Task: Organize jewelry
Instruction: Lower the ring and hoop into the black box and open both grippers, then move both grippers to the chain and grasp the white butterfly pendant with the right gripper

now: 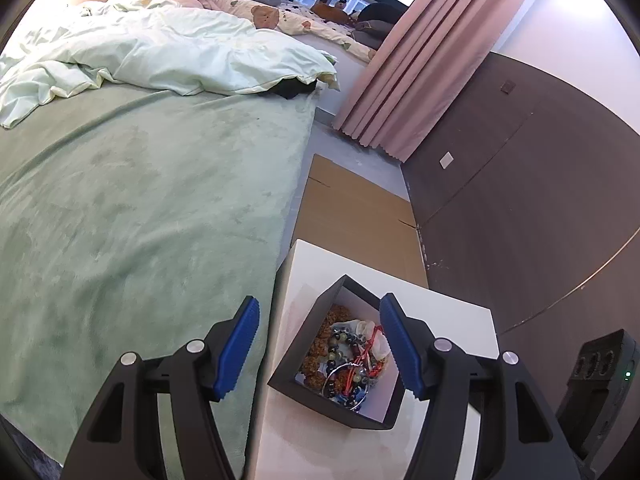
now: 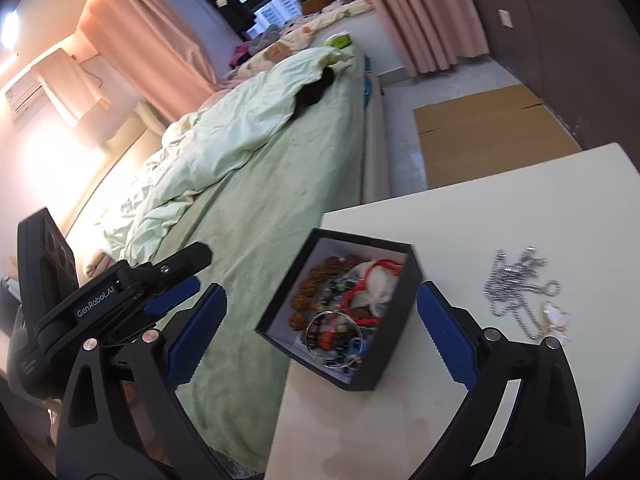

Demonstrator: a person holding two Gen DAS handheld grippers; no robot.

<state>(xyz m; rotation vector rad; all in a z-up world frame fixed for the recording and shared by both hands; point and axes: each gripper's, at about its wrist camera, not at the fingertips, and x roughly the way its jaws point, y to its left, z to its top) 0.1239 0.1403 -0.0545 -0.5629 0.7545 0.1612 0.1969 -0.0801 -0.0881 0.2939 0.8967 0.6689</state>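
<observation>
A black open box (image 1: 288, 368) (image 2: 396, 356) full of bead bracelets, a red cord and a silver bangle (image 2: 334, 332) stands on the white table (image 2: 500, 216) near its left edge. A silver chain (image 2: 516, 284) and a small pale pendant (image 2: 558, 316) lie loose on the table right of the box. My left gripper (image 1: 320, 348) is open and empty, above the box. It also shows in the right wrist view (image 2: 176, 284), left of the box. My right gripper (image 2: 320, 332) is open and empty, its fingers either side of the box.
A bed with a green sheet (image 1: 140, 208) and a rumpled pale duvet (image 1: 160, 52) runs along the table's left side. Flat cardboard (image 1: 360, 208) lies on the floor beyond the table. Pink curtains (image 1: 404, 80) and a dark wall panel (image 1: 520, 184) stand to the right.
</observation>
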